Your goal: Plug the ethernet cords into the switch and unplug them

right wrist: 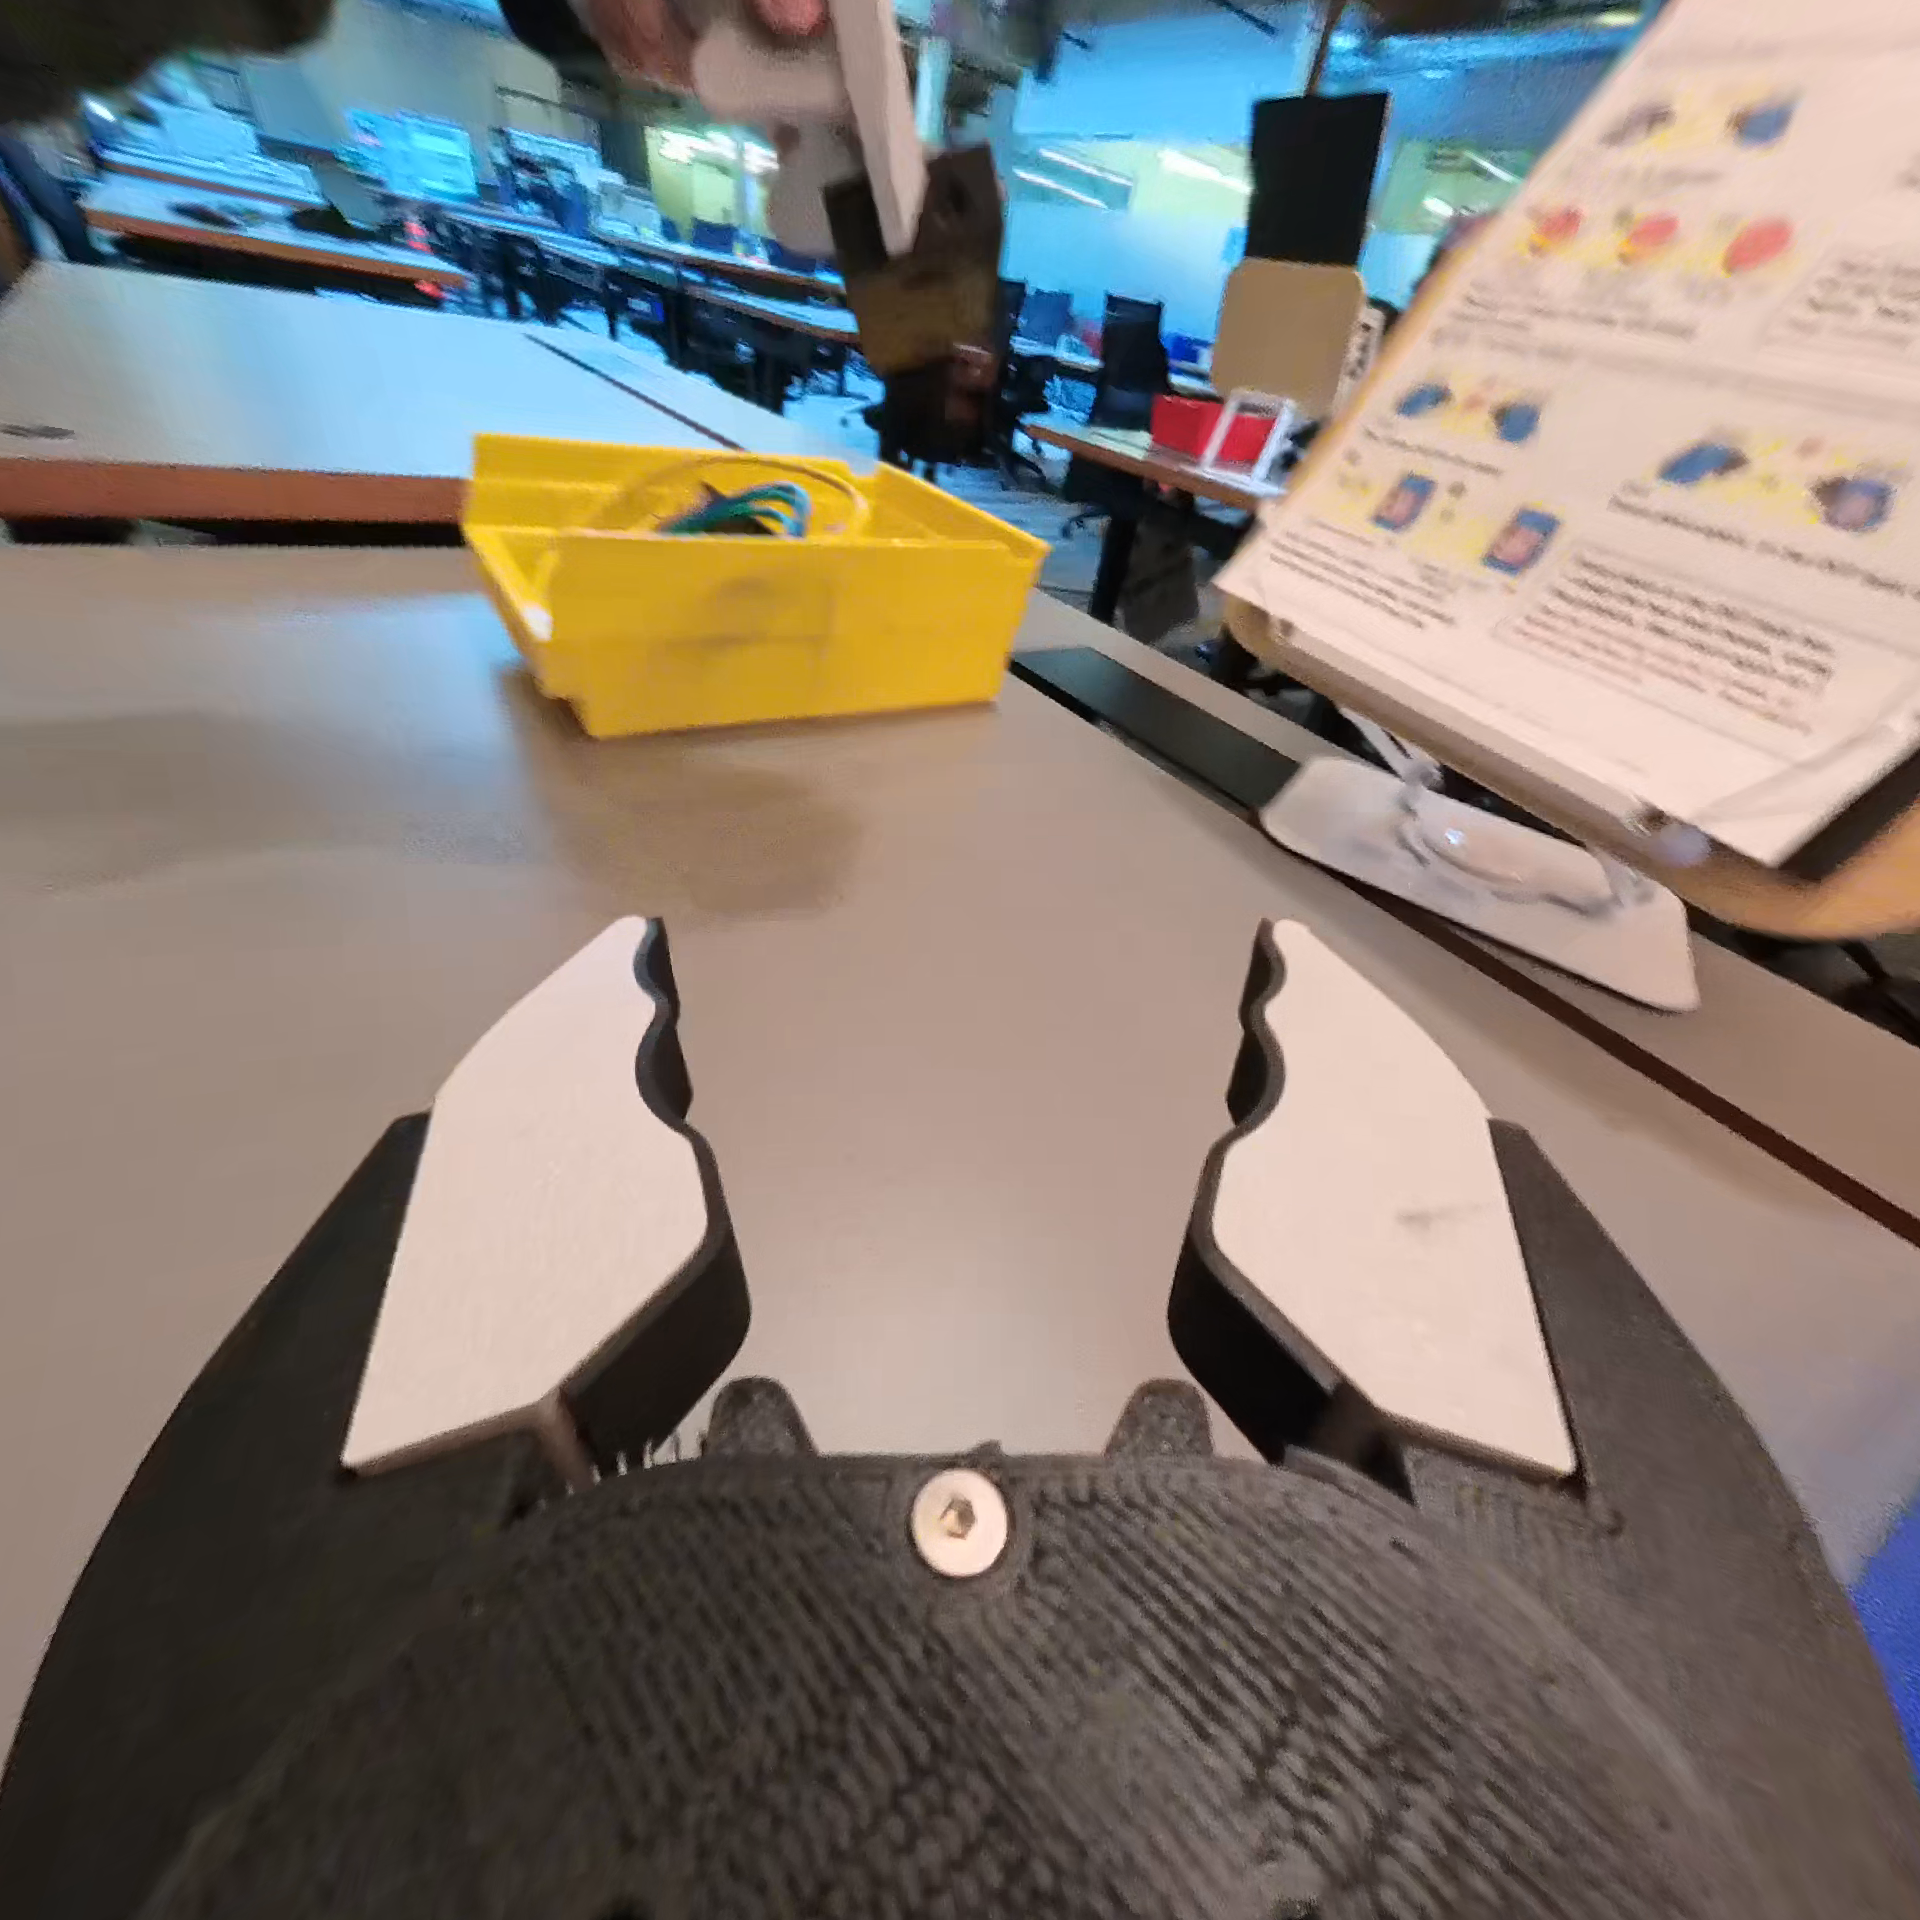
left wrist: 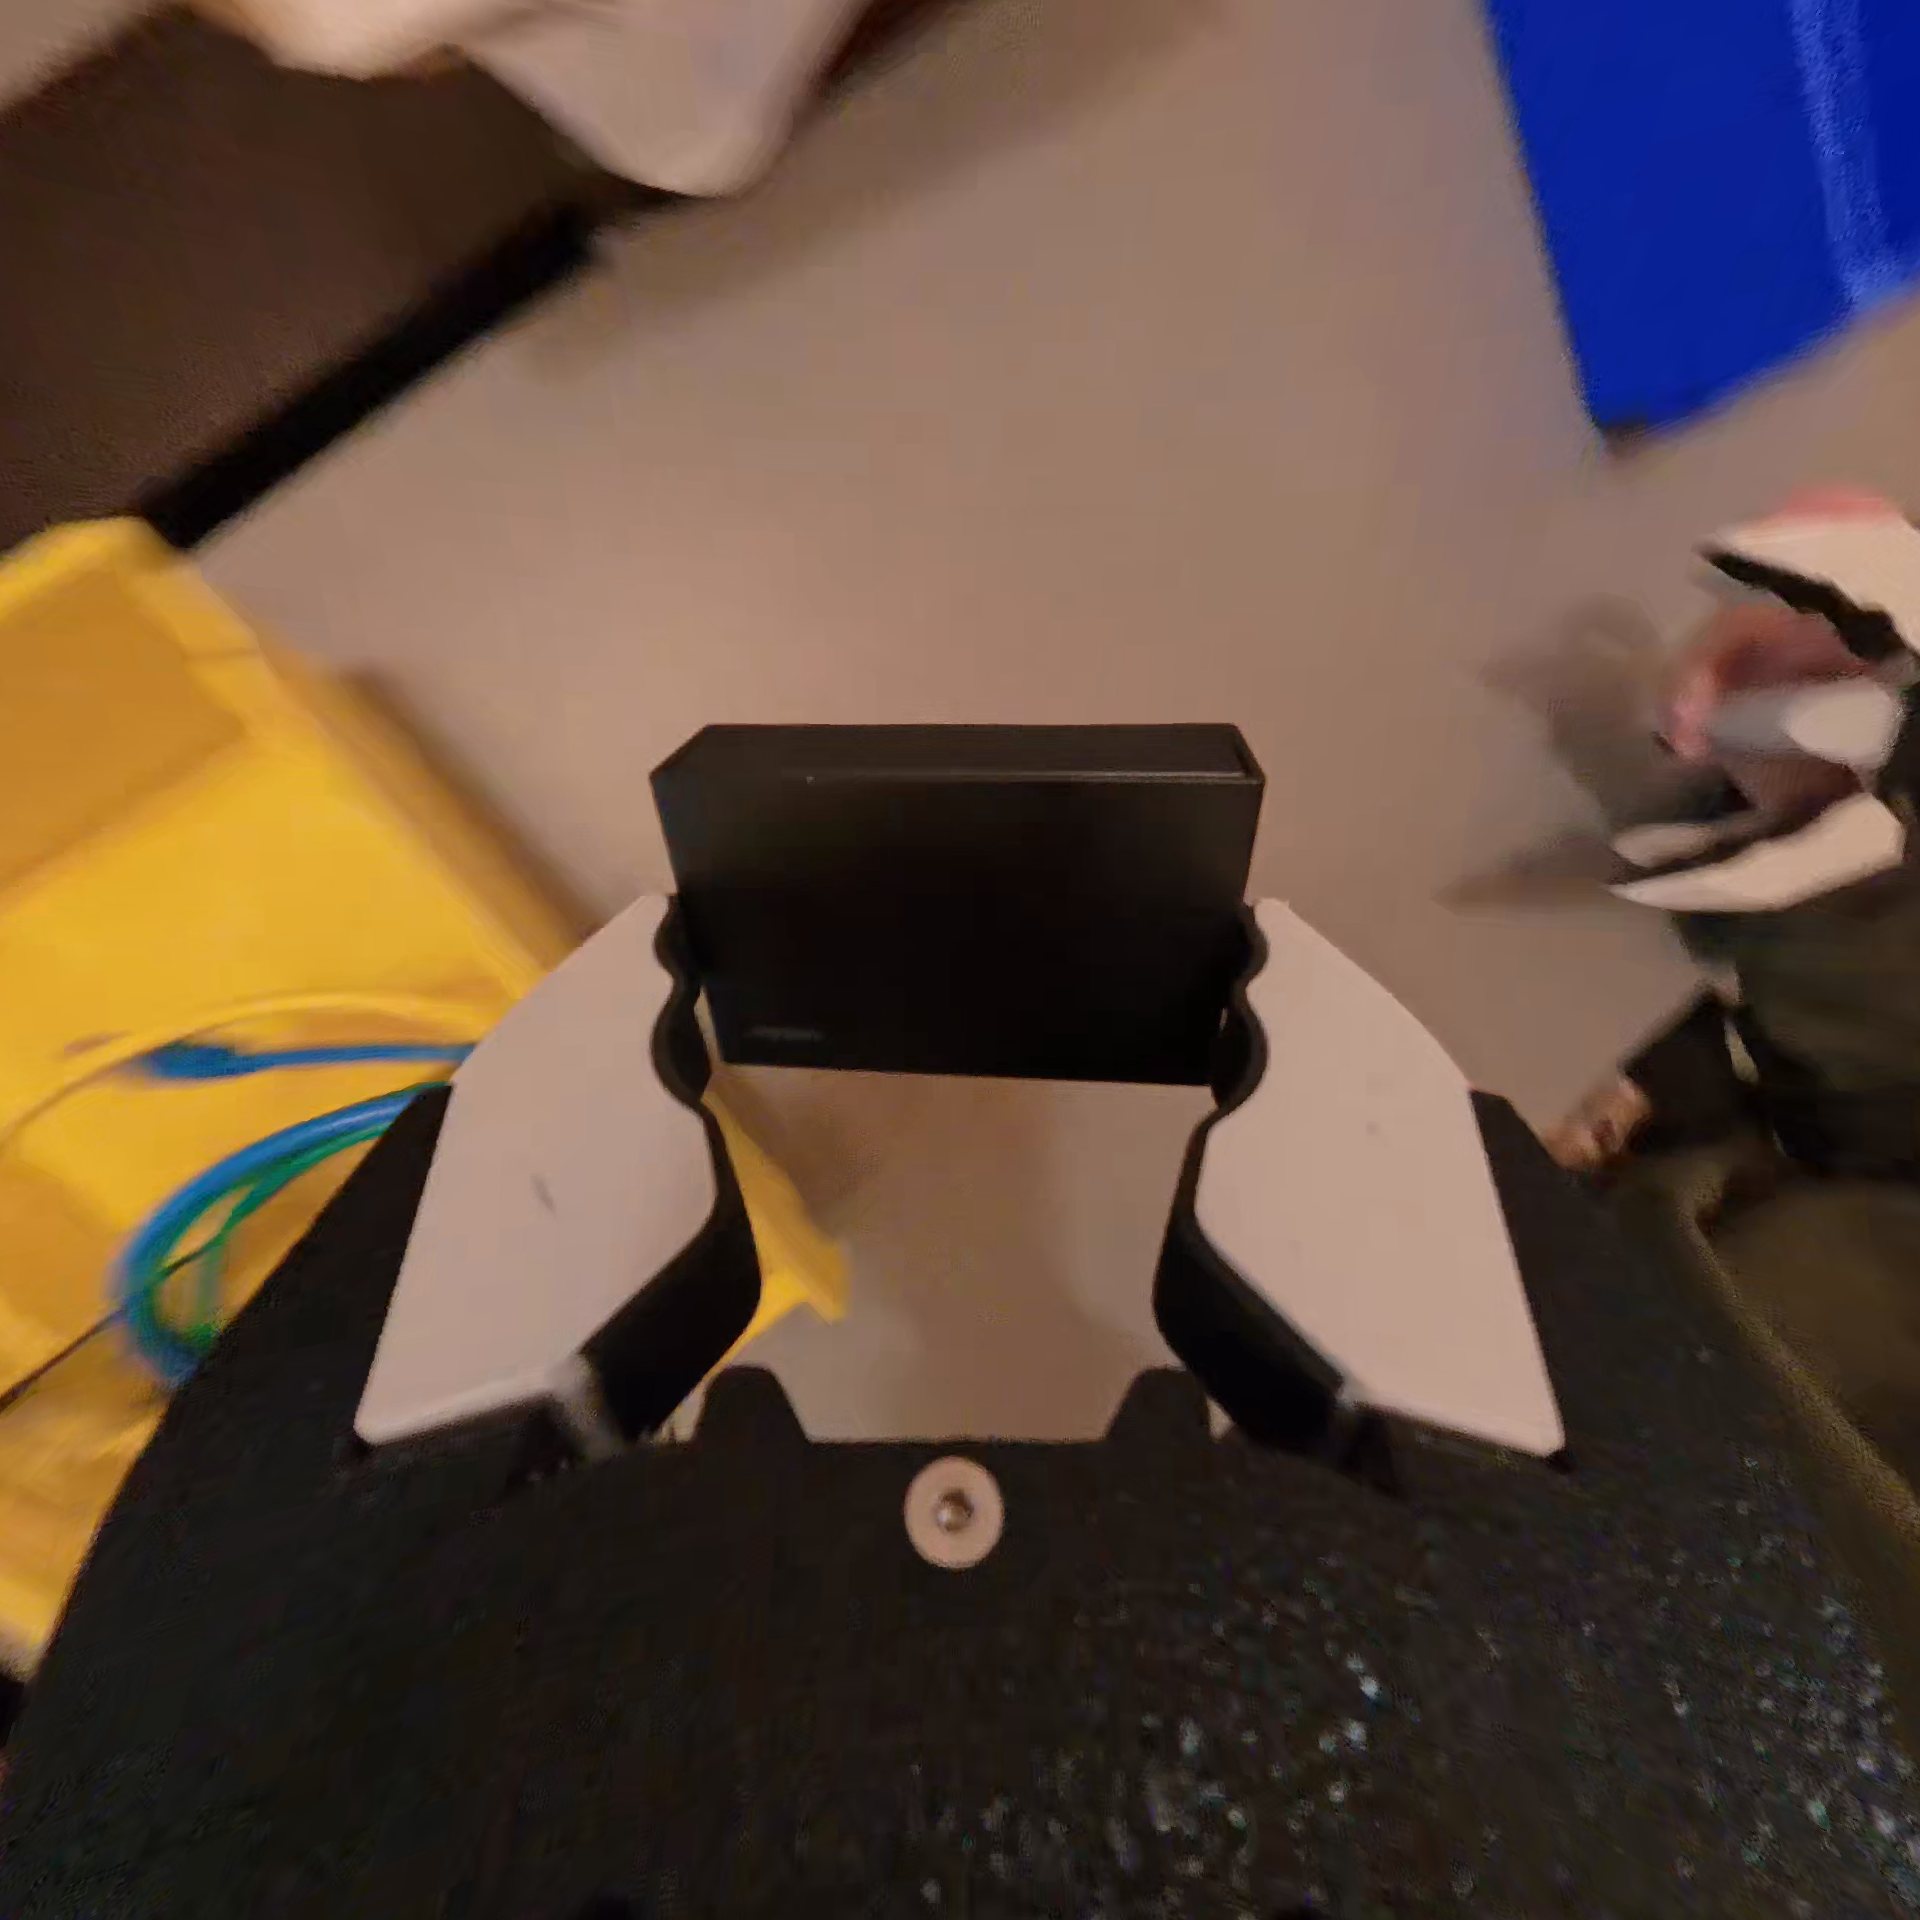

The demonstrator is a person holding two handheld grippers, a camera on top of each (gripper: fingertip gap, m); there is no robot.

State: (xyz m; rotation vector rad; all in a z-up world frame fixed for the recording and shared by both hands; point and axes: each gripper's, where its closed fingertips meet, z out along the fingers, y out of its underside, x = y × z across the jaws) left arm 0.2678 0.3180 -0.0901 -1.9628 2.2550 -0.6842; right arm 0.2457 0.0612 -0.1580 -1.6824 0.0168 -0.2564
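The left gripper (left wrist: pixel 958 977) clamps the switch (left wrist: pixel 956 894) by its short ends; rigid, light, smooth-sided, likely slippery. The right gripper (right wrist: pixel 958 997) gapes empty.

You have the switch (left wrist: pixel 958 914), a plain matte-black rectangular box, pinched by its two short ends and lifted clear of the counter (left wrist: pixel 1039 468), its broad flat face toward the left wrist camera. Your ethernet cords (right wrist: pixel 743 509), blue and green, lie looped together in the yellow bin (right wrist: pixel 769 623), none plugged into the switch.
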